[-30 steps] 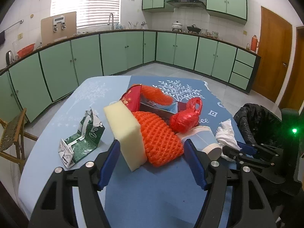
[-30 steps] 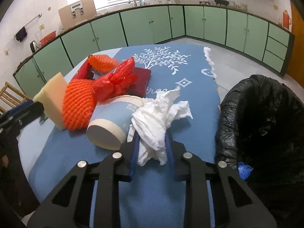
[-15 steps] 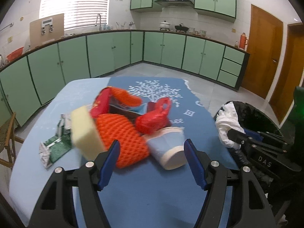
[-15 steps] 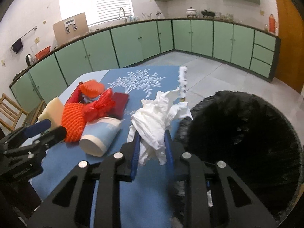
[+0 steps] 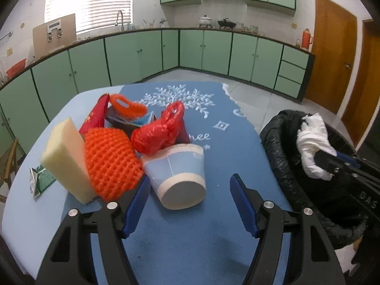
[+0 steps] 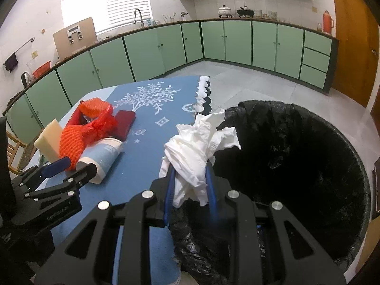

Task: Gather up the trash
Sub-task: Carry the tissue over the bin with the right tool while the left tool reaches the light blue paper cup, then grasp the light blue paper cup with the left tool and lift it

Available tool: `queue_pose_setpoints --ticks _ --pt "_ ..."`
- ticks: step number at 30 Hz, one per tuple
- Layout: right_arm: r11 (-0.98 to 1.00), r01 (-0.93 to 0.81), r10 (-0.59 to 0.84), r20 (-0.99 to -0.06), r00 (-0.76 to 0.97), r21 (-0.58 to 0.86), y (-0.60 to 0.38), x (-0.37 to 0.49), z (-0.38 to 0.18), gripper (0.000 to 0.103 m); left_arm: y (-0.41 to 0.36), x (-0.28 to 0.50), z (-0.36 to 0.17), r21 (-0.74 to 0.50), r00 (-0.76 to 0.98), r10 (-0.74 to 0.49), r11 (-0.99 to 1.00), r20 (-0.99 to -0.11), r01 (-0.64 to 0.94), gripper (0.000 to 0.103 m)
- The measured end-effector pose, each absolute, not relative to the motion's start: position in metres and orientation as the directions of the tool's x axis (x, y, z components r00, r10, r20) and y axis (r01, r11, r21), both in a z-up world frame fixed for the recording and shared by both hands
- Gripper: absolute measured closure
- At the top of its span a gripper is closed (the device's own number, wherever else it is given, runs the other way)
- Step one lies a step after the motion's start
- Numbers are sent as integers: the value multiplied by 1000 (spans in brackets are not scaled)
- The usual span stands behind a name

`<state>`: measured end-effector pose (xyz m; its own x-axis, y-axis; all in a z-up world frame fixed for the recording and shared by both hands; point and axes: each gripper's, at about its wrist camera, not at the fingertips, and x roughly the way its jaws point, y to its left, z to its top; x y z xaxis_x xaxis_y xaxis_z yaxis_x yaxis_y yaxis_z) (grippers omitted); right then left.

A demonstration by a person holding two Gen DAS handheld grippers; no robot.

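my right claw [image 6: 188, 185] is pinched tight on a wad of white tissue [image 6: 199, 152], which bulges up and out ahead of my fingertips. just ahead and to the right of that claw gapes the bin with the black liner [image 6: 296, 166]; the tissue hangs about over its near rim, not yet let go. i can't make out any trash already lying inside, the liner is too dark.

my left claw [image 5: 191, 204] is spread wide and holds nothing. dead ahead of it, between the fingers, lies a tipped blue paper cup [image 5: 178, 173], base toward me, not touched. ahead and to the left sit an orange mesh sleeve [image 5: 110, 163], a pale foam block [image 5: 66, 159] and a green wrapper [image 5: 39, 180]; beyond the cup are a crumpled red bag [image 5: 159, 133] and more red packaging.

so i judge the job barely begun: one piece about to drop, the whole pile left on the blue tablecloth [image 5: 190, 242].
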<state>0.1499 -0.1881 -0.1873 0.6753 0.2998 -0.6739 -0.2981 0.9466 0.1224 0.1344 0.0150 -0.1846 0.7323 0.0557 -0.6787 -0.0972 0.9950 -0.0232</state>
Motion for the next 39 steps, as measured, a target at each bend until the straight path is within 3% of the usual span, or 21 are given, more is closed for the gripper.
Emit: queue_pose_setpoints --ticks 18,21,27,39 --pt "952 -281 285 -700 655 124 -187 157 -203 79 26 167 -206 -66 674 50 987 -737 -145 35" --pt "952 -281 285 -700 655 124 -187 157 -203 79 27 169 -208 -66 664 52 986 -746 -152 43" --pt "951 -281 289 -691 662 129 -189 155 -199 79 29 162 -205 -75 663 41 987 -747 -145 48" --pt "955 -262 286 -656 698 137 -207 136 -172 79 24 126 -171 -93 692 -16 993 -722 -75 49"
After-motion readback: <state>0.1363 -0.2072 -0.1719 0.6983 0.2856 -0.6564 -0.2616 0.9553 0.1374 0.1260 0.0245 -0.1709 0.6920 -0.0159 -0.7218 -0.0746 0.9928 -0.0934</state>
